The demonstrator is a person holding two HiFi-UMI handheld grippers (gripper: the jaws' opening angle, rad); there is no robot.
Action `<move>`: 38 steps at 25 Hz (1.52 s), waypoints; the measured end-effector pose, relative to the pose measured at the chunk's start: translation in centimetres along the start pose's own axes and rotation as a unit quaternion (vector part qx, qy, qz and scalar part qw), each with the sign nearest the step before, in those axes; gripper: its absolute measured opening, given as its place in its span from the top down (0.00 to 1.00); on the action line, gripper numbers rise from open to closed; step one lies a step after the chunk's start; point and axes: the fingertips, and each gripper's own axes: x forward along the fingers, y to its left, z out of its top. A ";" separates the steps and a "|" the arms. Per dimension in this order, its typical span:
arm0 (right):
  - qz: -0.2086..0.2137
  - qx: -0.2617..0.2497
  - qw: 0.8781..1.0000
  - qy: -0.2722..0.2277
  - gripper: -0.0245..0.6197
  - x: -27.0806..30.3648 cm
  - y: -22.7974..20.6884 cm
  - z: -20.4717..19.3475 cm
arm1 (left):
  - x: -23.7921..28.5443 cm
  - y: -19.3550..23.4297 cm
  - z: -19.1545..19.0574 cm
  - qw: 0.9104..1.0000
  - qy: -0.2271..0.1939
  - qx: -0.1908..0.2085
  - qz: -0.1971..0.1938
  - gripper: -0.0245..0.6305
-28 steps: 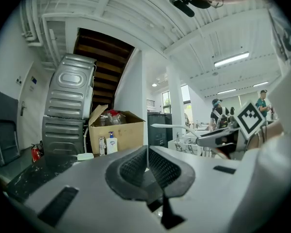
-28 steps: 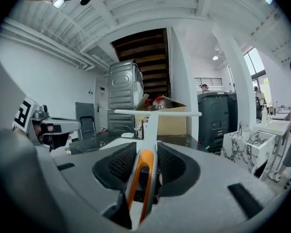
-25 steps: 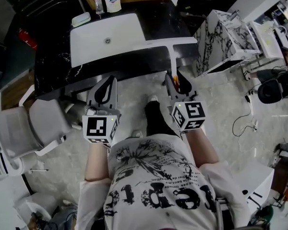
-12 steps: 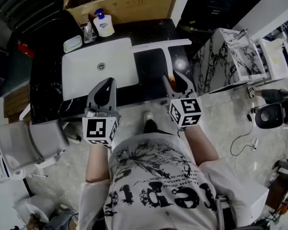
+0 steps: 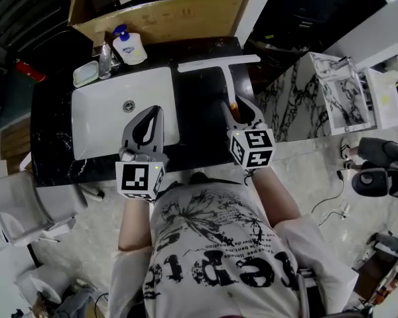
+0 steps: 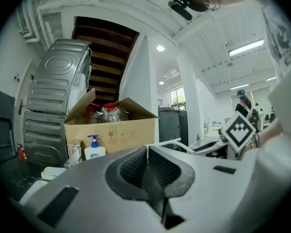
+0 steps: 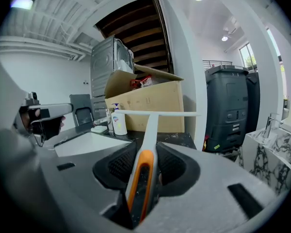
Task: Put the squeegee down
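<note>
A white squeegee (image 5: 224, 71) with an orange and black handle (image 7: 141, 178) is held over the black counter (image 5: 60, 128), its T-shaped blade (image 7: 155, 113) pointing toward the cardboard box. My right gripper (image 5: 237, 111) is shut on that handle, the pads pressing both sides. My left gripper (image 5: 144, 128) hovers over the front edge of the white sink (image 5: 113, 121); its jaws meet with nothing between them, as the left gripper view (image 6: 146, 165) shows.
A soap pump bottle (image 5: 127, 45), a faucet (image 5: 105, 57) and a soap dish (image 5: 86, 73) stand behind the sink. An open cardboard box (image 5: 160, 12) lies beyond the counter. A marbled white cabinet (image 5: 318, 101) stands right of the counter, a grey chair (image 5: 26, 201) at the left.
The person has stepped up to the counter; both grippers moved forward over it. The squeegee travelled with the right gripper and its blade now reaches the counter's far side.
</note>
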 end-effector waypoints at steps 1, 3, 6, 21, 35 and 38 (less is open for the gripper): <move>0.002 0.001 1.000 0.008 0.77 0.7 -0.2 -0.4 | 0.5 0.1 -0.1 1.000 0.001 0.000 0.001 0.94; 0.004 0.003 1.000 0.024 0.77 2.0 -0.4 -1.5 | 1.2 0.3 -0.5 1.000 0.008 -0.001 0.004 0.94; 0.005 0.005 0.999 0.049 0.77 3.7 -0.7 -3.3 | 2.0 0.4 -1.8 1.000 0.008 -0.004 -0.003 0.94; -0.011 0.011 0.987 0.160 0.77 8.5 -2.1 -9.6 | 4.1 1.2 -4.6 0.999 0.036 -0.035 -0.016 0.94; -0.023 -0.024 0.977 0.212 0.74 9.0 -1.6 -10.8 | 3.8 0.3 -4.6 0.999 0.037 -0.025 -0.022 0.94; -0.017 -0.016 0.979 0.204 0.64 8.9 -1.7 -10.5 | 3.9 -0.1 -4.4 0.999 0.037 -0.025 -0.024 0.94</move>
